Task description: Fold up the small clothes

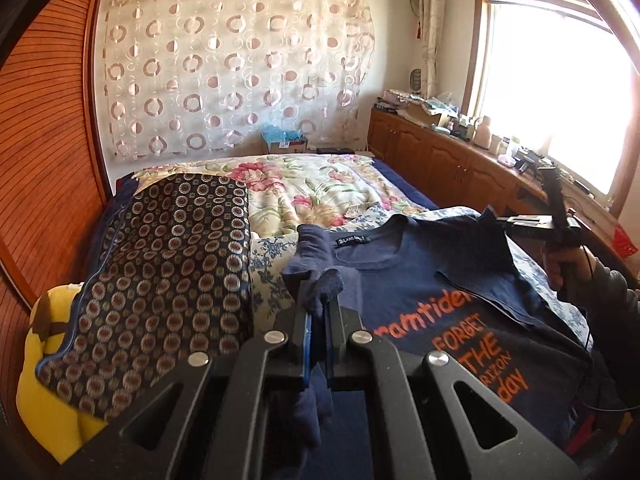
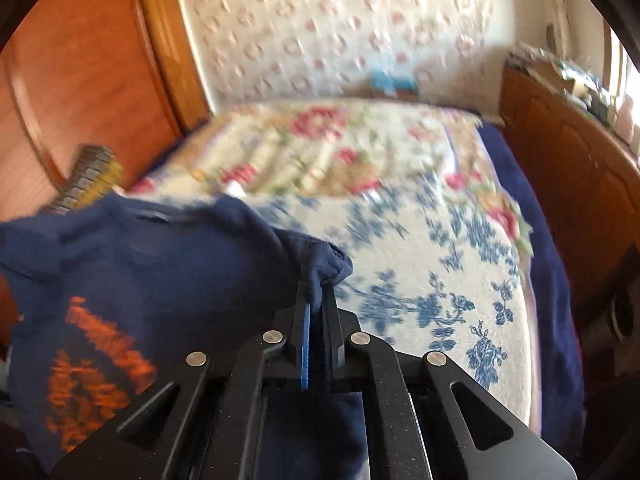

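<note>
Pinched between closed left gripper (image 1: 318, 300) jaws: a bunched fold of navy T-shirt (image 1: 440, 300) with orange lettering, spread on the bed's floral bedspread (image 1: 320, 184). Clamped likewise in the right gripper (image 2: 318, 296): another bunch of the same shirt, jaws shut on the cloth; right-wrist view blurred. Alongside the shirt, left: a dark patterned cloth (image 1: 168, 272) over a yellow plush toy (image 1: 44, 392). Beyond: a circle-print curtain (image 1: 236, 68), wooden cabinets (image 1: 440, 156) beneath a bright window (image 1: 560, 92).
</note>
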